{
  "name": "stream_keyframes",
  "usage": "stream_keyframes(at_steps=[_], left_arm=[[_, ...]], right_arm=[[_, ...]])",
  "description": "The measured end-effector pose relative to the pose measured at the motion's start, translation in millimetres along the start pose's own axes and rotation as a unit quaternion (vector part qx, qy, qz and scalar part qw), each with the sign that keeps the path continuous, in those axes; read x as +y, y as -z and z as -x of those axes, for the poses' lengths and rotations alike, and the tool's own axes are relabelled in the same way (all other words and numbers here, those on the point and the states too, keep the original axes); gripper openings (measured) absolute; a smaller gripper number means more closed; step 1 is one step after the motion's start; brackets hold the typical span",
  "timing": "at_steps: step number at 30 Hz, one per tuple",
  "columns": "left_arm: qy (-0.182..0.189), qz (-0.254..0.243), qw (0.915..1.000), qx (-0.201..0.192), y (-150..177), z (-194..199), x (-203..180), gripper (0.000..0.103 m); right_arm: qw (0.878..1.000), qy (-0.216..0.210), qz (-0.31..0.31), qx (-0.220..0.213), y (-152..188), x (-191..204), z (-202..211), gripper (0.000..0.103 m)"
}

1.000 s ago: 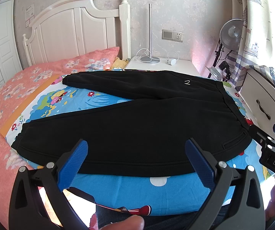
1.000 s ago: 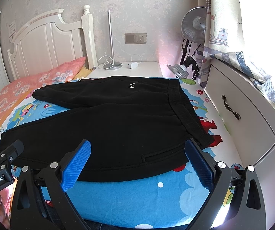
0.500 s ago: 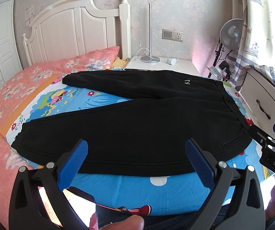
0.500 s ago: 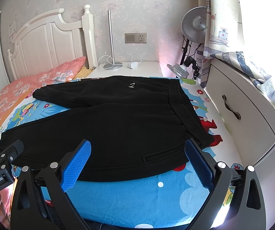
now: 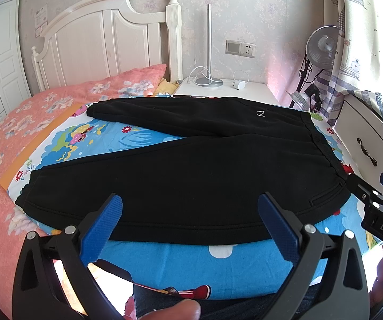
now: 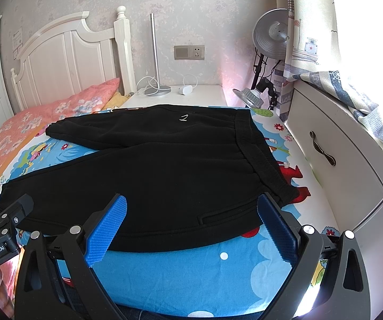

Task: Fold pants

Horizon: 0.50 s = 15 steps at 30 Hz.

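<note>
On the bed, over a bright blue cartoon-printed sheet [image 5: 196, 266], lie the black fleece pants [image 5: 191, 176], spread flat and unfolded with a soft, matte, slightly fuzzy surface. Their ribbed elastic waistband [image 6: 258, 154] sits on the side of the pants toward the white drawer unit [image 6: 332, 170], while the two legs fan apart toward the pink floral bedspread [image 5: 2, 144], each ending in a gathered cuff. A small white "2" mark [image 5: 260, 113] shows on the far leg near the waistband, and a slit pocket opening [image 6: 228, 216] lies on the near leg, close to the near hem. Just short of the pants' near edge, the left gripper [image 5: 190, 221] hangs with its blue, dimple-textured fingers [image 5: 103, 229] spread wide and nothing between them; the right gripper [image 6: 191, 221] is posed the same way nearer the waistband, its blue ridged fingers [image 6: 276, 229] wide apart and empty, one of them close to the waistband corner. Beyond the pants stands a white panelled wooden headboard [image 5: 106, 42] with a turned post, and beside it a white bedside bench [image 5: 223, 90] carries a slim silver lamp with a round base [image 5: 209, 53] and a small white charger with looped cable [image 5: 238, 84]. A round metal reflector lamp [image 6: 270, 36] stands near the patterned curtain [image 6: 314, 26] behind the waistband end.
</note>
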<state>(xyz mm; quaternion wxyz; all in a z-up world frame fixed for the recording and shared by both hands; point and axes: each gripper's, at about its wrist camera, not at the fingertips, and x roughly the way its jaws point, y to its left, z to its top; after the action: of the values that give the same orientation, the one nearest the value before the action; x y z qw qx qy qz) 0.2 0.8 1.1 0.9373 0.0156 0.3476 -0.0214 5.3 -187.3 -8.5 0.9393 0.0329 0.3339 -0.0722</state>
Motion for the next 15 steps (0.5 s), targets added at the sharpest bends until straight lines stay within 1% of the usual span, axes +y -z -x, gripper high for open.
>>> stream_keyframes(at_steps=[15], left_arm=[[0.0, 0.0, 1.0, 0.0, 0.2, 0.0, -0.4, 0.101]], right_arm=[[1.0, -0.001, 0.0, 0.001, -0.2, 0.3, -0.1, 0.095]])
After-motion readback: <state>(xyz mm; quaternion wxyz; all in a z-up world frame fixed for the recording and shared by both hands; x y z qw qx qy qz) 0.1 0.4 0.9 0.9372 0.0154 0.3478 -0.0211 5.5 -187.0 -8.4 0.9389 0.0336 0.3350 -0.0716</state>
